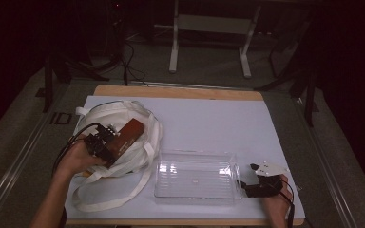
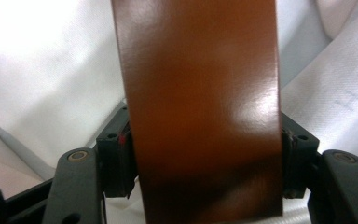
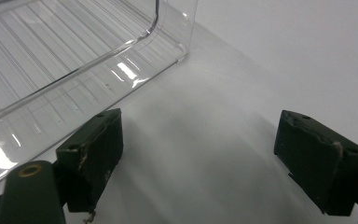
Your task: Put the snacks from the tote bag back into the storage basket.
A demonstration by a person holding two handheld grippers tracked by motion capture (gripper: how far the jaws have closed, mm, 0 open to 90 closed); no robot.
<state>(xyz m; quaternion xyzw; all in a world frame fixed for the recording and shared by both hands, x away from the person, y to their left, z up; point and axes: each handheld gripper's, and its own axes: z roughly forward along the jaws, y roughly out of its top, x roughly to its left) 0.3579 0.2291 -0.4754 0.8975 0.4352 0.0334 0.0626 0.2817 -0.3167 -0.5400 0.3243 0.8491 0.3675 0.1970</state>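
- Brown box [image 2: 200, 112] right up against my lens, glossy, pinched between the jaws of my left gripper [image 2: 205, 158]; both pads press on its sides.
- From the high view, my left gripper [image 1: 105, 145] holds that brown box [image 1: 127, 135] over the white cloth bag [image 1: 119, 118], which lies left of the clear plastic tray [image 1: 197, 192].
- My right gripper [image 1: 253, 178] sits just at the right end of the clear tray, jaws wide apart, nothing between them.
- Along my right gripper's jaws [image 3: 200, 154], the tray wall [image 3: 74, 70] runs just beside the left jaw; whether they touch, I cannot tell.
- White sheet [image 1: 209, 123] covers the wooden table [image 1: 180, 91]; tray and bag both rest on it.
- Beyond the table: dark room, grey floor [image 1: 209, 61], a white frame stand [image 1: 212, 23] behind the tray.
- Count: one box, one bag, one tray, two grippers.
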